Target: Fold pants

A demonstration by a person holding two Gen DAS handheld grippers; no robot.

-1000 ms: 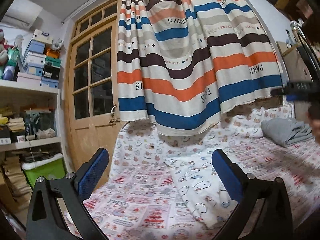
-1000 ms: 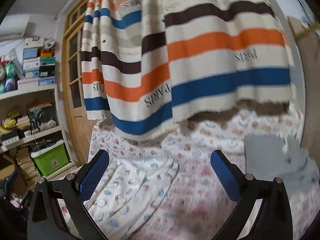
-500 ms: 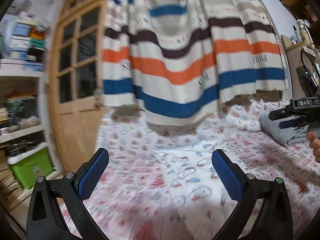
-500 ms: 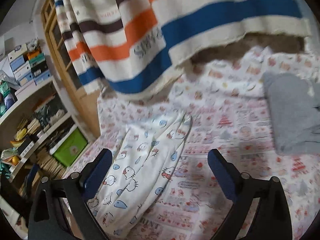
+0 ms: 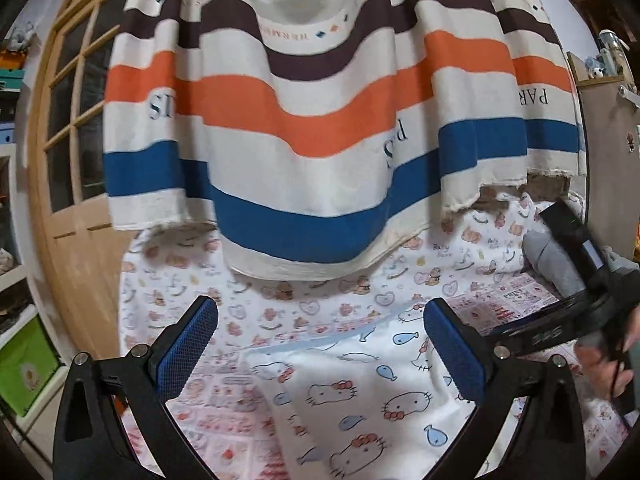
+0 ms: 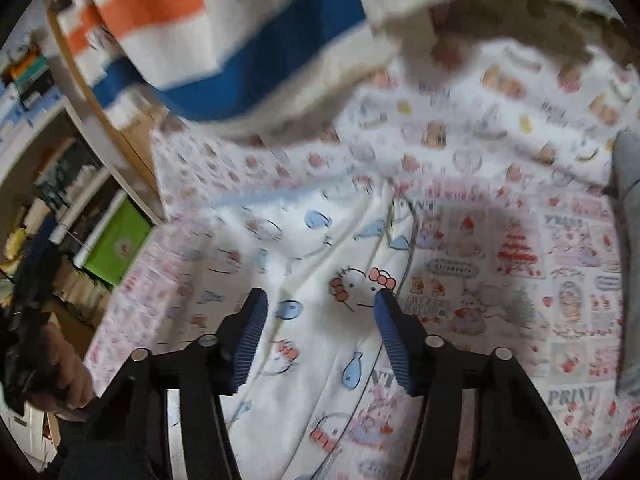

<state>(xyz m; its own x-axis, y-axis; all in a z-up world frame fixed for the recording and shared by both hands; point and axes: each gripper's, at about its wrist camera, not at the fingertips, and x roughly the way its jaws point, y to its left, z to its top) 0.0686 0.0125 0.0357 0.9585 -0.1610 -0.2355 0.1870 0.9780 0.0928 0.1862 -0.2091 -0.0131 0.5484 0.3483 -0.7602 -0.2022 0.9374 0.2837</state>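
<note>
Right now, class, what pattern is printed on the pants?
White pants printed with cartoon cat faces wearing red bows, plus small blue fish; clearest in the left wrist view.

The pants [image 6: 320, 248] run off the bottom edge, and the right wrist view is motion-blurred.

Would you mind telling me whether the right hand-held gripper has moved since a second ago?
Yes: the right hand-held gripper dropped from the curtain toward the pants, jaws closing.

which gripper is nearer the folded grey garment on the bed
Right. In the left wrist view the right gripper reaches in just in front of the grey garment, while the left gripper hangs over the cat-print pants, well aside.
</note>
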